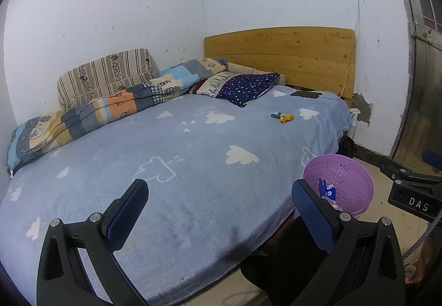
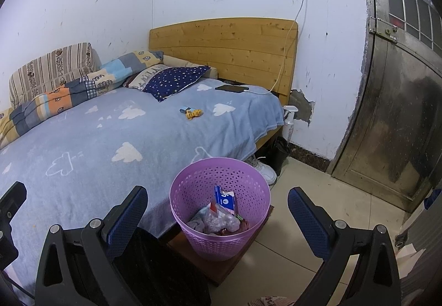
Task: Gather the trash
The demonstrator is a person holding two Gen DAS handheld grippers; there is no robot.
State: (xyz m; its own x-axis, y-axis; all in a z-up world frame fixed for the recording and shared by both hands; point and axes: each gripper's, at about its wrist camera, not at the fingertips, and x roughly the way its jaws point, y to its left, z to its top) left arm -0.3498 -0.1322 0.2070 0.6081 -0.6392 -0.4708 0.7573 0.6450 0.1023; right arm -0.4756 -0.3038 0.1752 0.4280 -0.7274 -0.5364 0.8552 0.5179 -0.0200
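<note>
Right wrist view alone – wrappers [image 2: 218,219] heaped in purple basket [image 2: 193,234].

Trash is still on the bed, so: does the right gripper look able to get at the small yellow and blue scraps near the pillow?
Probably yes: the right gripper is open and empty, and the scraps lie exposed on bare blanket.

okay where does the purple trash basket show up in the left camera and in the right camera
Left wrist: purple basket at lower right, beside the bed's edge, partly behind the left claw's finger.
Right wrist: purple basket at lower centre, on the floor.
Shared landmark: the wooden headboard.
</note>
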